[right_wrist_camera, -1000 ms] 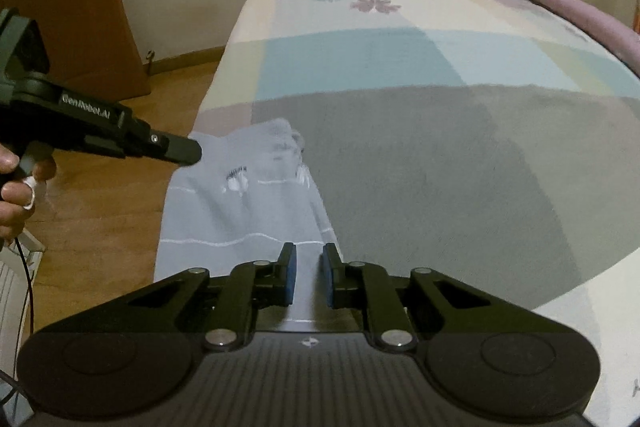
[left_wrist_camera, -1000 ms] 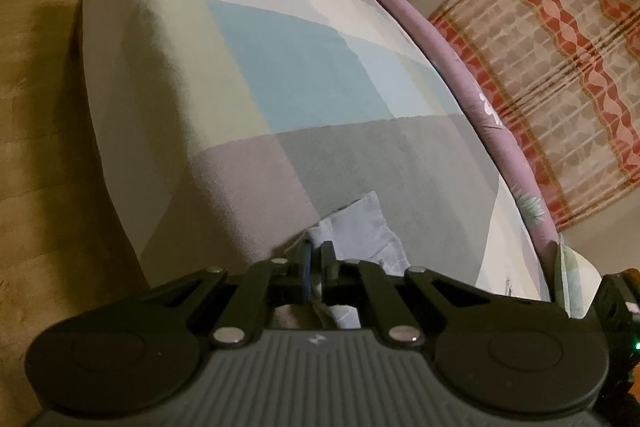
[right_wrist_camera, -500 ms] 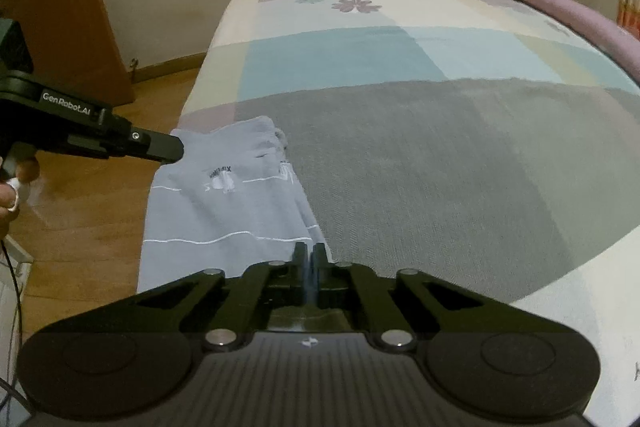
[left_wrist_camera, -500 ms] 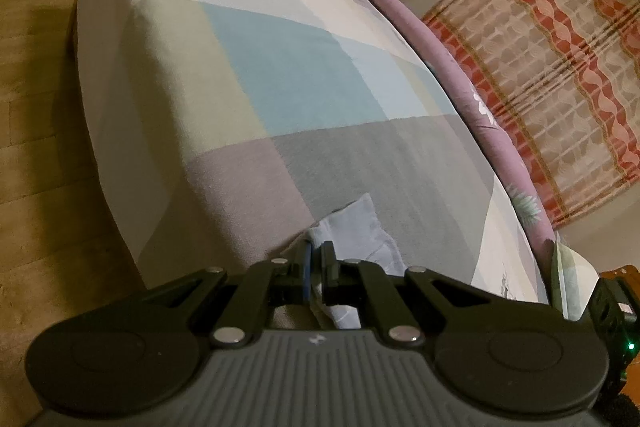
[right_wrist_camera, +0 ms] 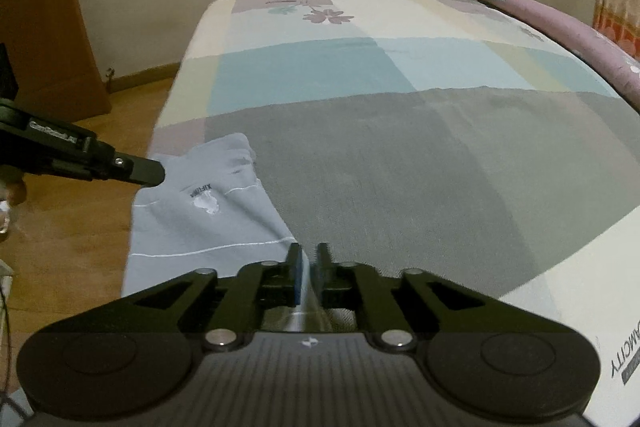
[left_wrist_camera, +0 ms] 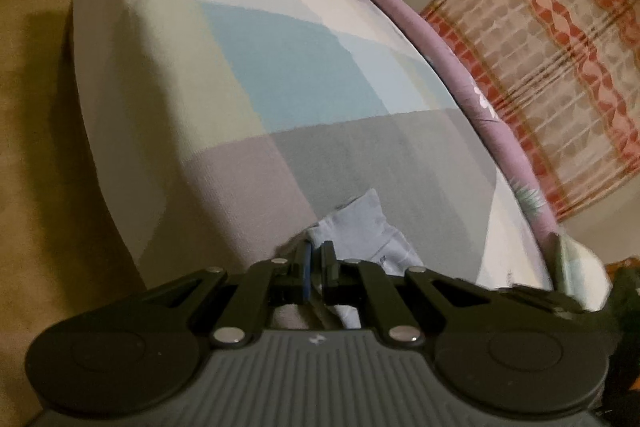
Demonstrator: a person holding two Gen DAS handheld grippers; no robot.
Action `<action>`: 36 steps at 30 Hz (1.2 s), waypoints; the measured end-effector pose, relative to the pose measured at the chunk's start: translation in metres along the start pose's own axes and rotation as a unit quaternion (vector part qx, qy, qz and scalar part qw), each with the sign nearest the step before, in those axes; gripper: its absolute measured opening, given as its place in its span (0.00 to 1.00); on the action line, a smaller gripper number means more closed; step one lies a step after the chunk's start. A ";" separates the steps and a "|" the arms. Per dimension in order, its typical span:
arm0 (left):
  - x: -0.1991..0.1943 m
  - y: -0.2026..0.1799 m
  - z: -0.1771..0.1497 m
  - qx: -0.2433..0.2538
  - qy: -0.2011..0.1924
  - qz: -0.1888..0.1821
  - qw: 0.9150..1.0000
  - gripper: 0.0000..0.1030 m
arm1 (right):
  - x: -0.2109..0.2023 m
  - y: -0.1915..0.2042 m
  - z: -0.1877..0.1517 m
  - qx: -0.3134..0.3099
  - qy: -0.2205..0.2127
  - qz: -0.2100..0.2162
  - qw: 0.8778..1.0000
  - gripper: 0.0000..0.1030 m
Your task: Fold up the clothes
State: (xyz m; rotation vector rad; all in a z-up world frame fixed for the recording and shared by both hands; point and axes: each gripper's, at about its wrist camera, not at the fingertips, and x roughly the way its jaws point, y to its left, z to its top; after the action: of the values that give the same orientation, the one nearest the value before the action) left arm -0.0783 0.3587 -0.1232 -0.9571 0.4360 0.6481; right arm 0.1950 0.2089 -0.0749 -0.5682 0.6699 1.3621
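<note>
A light grey-blue garment [right_wrist_camera: 208, 227] with thin white stripes and a small chest logo lies flat at the near left corner of the bed [right_wrist_camera: 400, 155]. My left gripper [left_wrist_camera: 316, 259] is shut on the garment's far left corner [left_wrist_camera: 360, 223]; in the right wrist view its tip [right_wrist_camera: 154, 173] comes in from the left onto the cloth. My right gripper [right_wrist_camera: 309, 263] stands at the garment's near right edge. Its jaws are opening, and a thin ridge of cloth runs between the parted pads.
The bed wears a patchwork sheet of grey, blue and cream. A long purple bolster [right_wrist_camera: 560, 27] lines its right side before a red patterned curtain [left_wrist_camera: 540, 67]. Wooden floor [right_wrist_camera: 80, 227] and a brown door [right_wrist_camera: 36, 7] lie left. A hand [right_wrist_camera: 12, 187] holds the left tool.
The right jaws came together on the garment's edge, then parted a little. The garment now lies flatter and more stretched. The left gripper keeps its grip in place.
</note>
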 end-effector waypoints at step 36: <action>0.004 -0.133 -0.074 0.414 0.026 0.020 0.910 0.50 | -0.246 0.006 -0.238 0.221 0.059 -0.258 0.939 0.60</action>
State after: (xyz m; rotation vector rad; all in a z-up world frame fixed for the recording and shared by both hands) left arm 0.0106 0.2420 -0.0830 -0.1543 0.7040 0.4037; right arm 0.1446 -0.1296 -0.0617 -0.4215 0.8254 0.6601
